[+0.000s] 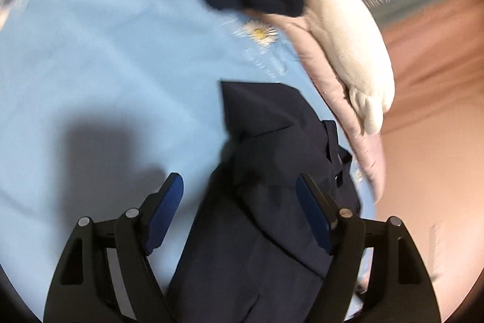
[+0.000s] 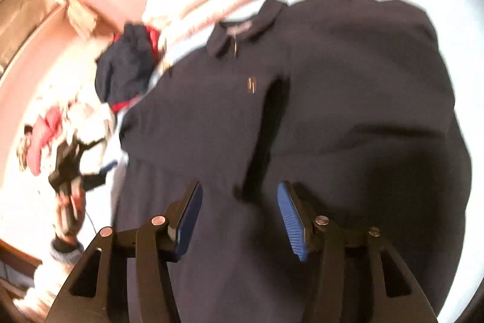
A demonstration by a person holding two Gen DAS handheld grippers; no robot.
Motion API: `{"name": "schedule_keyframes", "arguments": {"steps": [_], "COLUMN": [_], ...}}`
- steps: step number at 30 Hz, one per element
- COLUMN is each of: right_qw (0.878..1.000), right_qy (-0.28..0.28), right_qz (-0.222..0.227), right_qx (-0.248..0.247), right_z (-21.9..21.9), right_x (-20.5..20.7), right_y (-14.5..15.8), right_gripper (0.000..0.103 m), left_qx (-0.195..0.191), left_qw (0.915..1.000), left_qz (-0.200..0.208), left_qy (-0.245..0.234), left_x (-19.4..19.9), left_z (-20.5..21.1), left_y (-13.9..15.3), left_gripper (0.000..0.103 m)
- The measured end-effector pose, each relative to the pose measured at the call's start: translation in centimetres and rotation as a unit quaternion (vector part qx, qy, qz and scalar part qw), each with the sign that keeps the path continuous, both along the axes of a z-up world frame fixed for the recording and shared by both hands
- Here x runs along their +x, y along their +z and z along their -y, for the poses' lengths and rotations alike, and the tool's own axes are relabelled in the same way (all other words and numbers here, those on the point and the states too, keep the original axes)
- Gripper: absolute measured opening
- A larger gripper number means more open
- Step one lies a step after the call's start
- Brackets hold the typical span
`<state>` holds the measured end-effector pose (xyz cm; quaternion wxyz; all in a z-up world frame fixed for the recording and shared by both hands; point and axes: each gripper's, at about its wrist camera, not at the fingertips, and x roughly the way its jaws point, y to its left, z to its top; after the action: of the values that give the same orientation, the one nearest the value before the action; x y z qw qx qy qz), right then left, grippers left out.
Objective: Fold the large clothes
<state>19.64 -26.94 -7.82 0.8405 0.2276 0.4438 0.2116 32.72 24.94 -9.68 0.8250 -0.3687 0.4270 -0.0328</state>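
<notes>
Pale blue bedsheet (image 1: 106,65) under navy polo shirt (image 2: 348,87), collar at 12 o'clock. Soft, limp, light; best pinched at hem corners. Left gripper (image 1: 239,214) and right gripper (image 2: 239,220) both agape, empty.

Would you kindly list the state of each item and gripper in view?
Navy polo shirt: spread on the bed, collar away from the right wrist camera, one side folded inward.
Left gripper: open, empty, over dark fabric.
Right gripper: open, empty, above the shirt.
Light blue sheet: flat.
</notes>
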Motion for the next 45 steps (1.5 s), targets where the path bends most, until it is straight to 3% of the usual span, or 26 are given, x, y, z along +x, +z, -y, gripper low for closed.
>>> {"name": "schedule_keyframes", "arguments": {"steps": [4, 8, 10, 11, 13, 16, 18, 20, 21, 23, 24, 25, 26, 30, 32, 34, 35, 39, 42, 45], "right_qw": [0.999, 0.996, 0.995, 0.996, 0.998, 0.996, 0.992, 0.989, 0.988, 0.987, 0.988, 0.989, 0.988, 0.969, 0.974, 0.98, 0.979, 0.961, 0.953, 0.943], "right_qy": [-0.037, -0.068, -0.058, -0.047, -0.048, -0.059, -0.059, -0.04, -0.026, -0.021, -0.025, -0.031, -0.045, -0.085, -0.035, 0.035, 0.082, 0.183, 0.227, 0.26], "right_qz": [0.002, -0.042, -0.063, -0.058, -0.03, 0.064, 0.092, 0.078, 0.034, -0.03, -0.041, -0.04, -0.037, 0.052, 0.081, 0.087, 0.083, 0.066, 0.054, 0.031], "right_qx": [0.009, 0.031, 0.056, 0.043, 0.006, -0.021, -0.071, -0.119, -0.151, -0.158, -0.145, -0.142, -0.145, -0.228, -0.208, -0.177, -0.166, -0.194, -0.193, -0.207], "right_z": [-0.1, -0.1, -1.8, -3.0, -3.7, -3.6, -3.6, -4.2, -4.4, -4.1, -3.6, -3.2, -2.9, -4.9, -8.7, -13.4, -16.9, -28.1, -33.7, -37.4], "right_x": [3.6, 6.8, 8.5, 8.9, 8.8, 7.1, 6.5, 7.2, 8.0, 8.8, 8.6, 8.5, 8.2, 6.4, 7.1, 8.6, 9.9, 15.0, 18.3, 20.7], "right_y": [0.8, -0.9, -1.9, -1.7, -0.4, 3.6, 4.5, 3.1, 1.0, -1.7, -1.9, -1.6, -0.7, 4.5, 6.3, 6.8, 6.8, 6.5, 5.8, 4.2], "right_gripper": [0.055, 0.054, 0.021, 0.004, 0.004, 0.004, 0.004, 0.004, 0.006, 0.01, 0.015, 0.023, 0.038, 0.043, 0.043, 0.043, 0.043, 0.043, 0.044, 0.047], "left_qx": [0.067, 0.12, 0.14, 0.145, 0.142, 0.112, 0.104, 0.097, 0.089, 0.048, 0.024, 0.007, -0.016, -0.069, -0.139, -0.191, -0.198, -0.246, -0.219, -0.223], "left_qw": [0.996, 0.9885, 0.9863, 0.9854, 0.9856, 0.9889, 0.9899, 0.9905, 0.9913, 0.9945, 0.9954, 0.9956, 0.9952, 0.9945, 0.9876, 0.9784, 0.9763, 0.9631, 0.9694, 0.9676], "left_qz": [0.026, 0.021, 0.005, 0.002, 0.004, 0.014, 0.015, 0.015, 0.018, 0.027, 0.031, 0.036, 0.045, 0.06, 0.067, 0.066, 0.058, 0.047, 0.057, 0.072], "left_qy": [-0.053, -0.09, -0.088, -0.089, -0.092, -0.097, -0.096, -0.096, -0.096, -0.09, -0.087, -0.086, -0.086, -0.051, -0.029, -0.045, -0.065, -0.099, -0.095, -0.095], "left_x": [2.4, 4.8, 5.9, 6.0, 5.8, 5.1, 5.0, 4.9, 4.8, 4.2, 3.7, 3.2, 2.6, 1.2, 0.7, 0.5, 0.6, 1.1, 1.3, 1.6], "left_z": [3.9, 7.1, 7.6, 7.7, 7.6, 7.3, 7.2, 7.2, 7.1, 5.9, 5.0, 4.5, 3.6, 0.8, -0.3, 0.2, 0.8, 2.5, 3.0, 2.4], "left_y": [1.2, -0.1, -1.4, -1.8, -2.4, -3.2, -3.8, -4.2, -4.0, -3.5, -3.2, -2.9, -2.6, -2.6, -3.8, -4.9, -5.3, -6.9, -7.4, -7.2], "left_gripper": [0.076, 0.069, 0.069, 0.069, 0.069, 0.068, 0.068, 0.068, 0.068, 0.069, 0.069, 0.069, 0.072, 0.074, 0.074, 0.074, 0.074, 0.074, 0.073, 0.073]}}
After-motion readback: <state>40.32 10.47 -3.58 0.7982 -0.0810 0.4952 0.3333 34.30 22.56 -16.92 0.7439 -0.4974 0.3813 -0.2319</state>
